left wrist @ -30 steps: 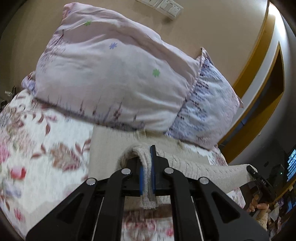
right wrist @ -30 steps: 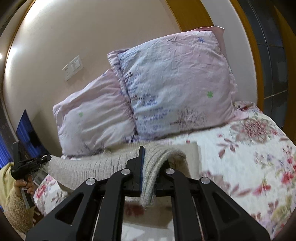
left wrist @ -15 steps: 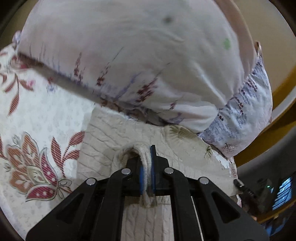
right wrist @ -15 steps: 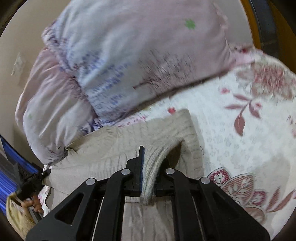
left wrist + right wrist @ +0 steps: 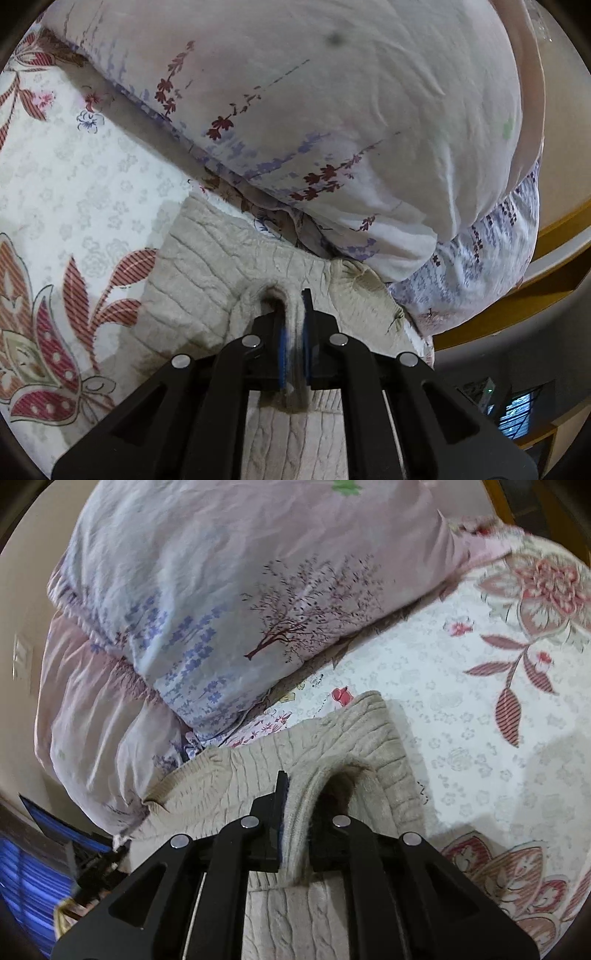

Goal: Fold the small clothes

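A beige cable-knit garment (image 5: 207, 280) lies on the floral bedspread, its far edge close to the pillows. My left gripper (image 5: 293, 314) is shut on a pinched fold of the knit near its left side, low over the bed. My right gripper (image 5: 299, 812) is shut on a raised fold of the same garment (image 5: 347, 738) near its right corner. Part of the knit is doubled over under both grippers.
Two pale pink floral pillows (image 5: 332, 110) (image 5: 240, 590) lean against the wall just beyond the garment. The floral bedspread (image 5: 74, 184) (image 5: 480, 720) spreads to the left and right. A wooden frame (image 5: 554, 229) and dark room lie past the bed edge.
Both grippers have moved forward and down toward the pillows, carrying the held knit edge over the rest of the garment. The garment now lies lower and flatter on the bed.
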Action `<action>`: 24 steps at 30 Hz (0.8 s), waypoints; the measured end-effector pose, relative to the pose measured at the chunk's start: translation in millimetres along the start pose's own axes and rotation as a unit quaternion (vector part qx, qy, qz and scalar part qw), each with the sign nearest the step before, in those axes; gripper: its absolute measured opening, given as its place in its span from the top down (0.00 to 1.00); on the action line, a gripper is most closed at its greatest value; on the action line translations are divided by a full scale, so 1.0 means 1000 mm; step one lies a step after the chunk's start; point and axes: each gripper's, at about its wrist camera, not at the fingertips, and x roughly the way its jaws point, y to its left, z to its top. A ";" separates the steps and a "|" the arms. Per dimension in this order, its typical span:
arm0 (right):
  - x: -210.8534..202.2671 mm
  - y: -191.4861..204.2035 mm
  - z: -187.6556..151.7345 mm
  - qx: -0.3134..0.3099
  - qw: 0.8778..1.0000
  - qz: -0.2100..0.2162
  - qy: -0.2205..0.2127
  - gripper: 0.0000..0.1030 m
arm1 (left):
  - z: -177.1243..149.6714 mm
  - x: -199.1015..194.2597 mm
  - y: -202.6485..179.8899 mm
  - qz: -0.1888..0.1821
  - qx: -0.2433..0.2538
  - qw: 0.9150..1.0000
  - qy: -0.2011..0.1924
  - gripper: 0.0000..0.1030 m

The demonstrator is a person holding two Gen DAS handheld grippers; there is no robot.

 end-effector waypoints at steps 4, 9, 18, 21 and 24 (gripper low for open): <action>0.007 -0.002 0.007 0.031 0.999 0.023 0.006 0.59 | 0.004 0.003 0.000 -0.013 -0.016 1.000 0.000 0.83; 0.007 0.015 0.018 0.022 0.999 0.042 -0.020 0.43 | 0.010 0.001 -0.008 -0.046 -0.040 0.998 -0.012 0.52; -0.041 0.028 0.015 -0.038 0.997 0.027 -0.069 0.43 | 0.009 -0.043 -0.026 -0.015 0.024 0.998 -0.057 0.44; -0.055 0.022 0.007 -0.053 0.996 0.005 -0.072 0.43 | 0.003 -0.051 -0.028 0.008 0.053 0.997 -0.058 0.44; -0.062 0.015 -0.004 -0.075 0.995 -0.020 -0.066 0.48 | -0.010 -0.053 -0.031 0.039 0.085 0.994 -0.052 0.45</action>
